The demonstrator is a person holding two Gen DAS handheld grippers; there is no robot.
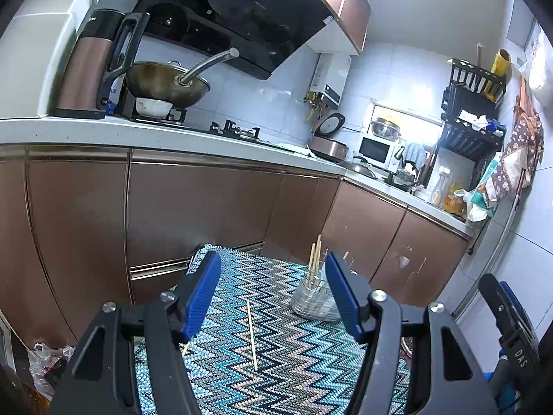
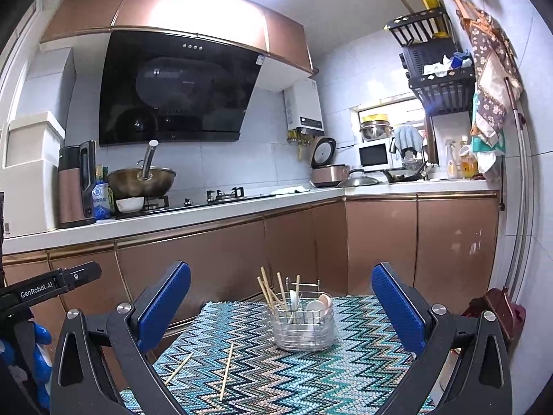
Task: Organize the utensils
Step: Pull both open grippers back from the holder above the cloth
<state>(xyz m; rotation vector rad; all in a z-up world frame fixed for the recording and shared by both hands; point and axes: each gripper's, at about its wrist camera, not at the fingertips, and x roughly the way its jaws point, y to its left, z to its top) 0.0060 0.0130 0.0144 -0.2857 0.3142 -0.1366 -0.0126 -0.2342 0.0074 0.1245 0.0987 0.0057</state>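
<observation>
A wire utensil holder (image 2: 303, 325) stands on the zigzag-patterned mat (image 2: 311, 373); it holds several wooden chopsticks and white spoons. Two loose chopsticks lie on the mat: one (image 2: 227, 370) near the middle, another (image 2: 178, 368) at its left edge. In the left wrist view the holder (image 1: 312, 299) sits just inside the right finger, and one chopstick (image 1: 251, 334) lies between the fingers, below them. My left gripper (image 1: 273, 290) is open and empty. My right gripper (image 2: 281, 306) is open wide, empty, hovering before the holder.
Brown cabinet fronts (image 2: 214, 263) run behind the small table. The counter above carries a kettle (image 2: 74, 186), a wok (image 2: 141, 180) on the stove and a rice cooker (image 2: 328, 169). A wall (image 2: 532, 242) with a pipe closes the right side.
</observation>
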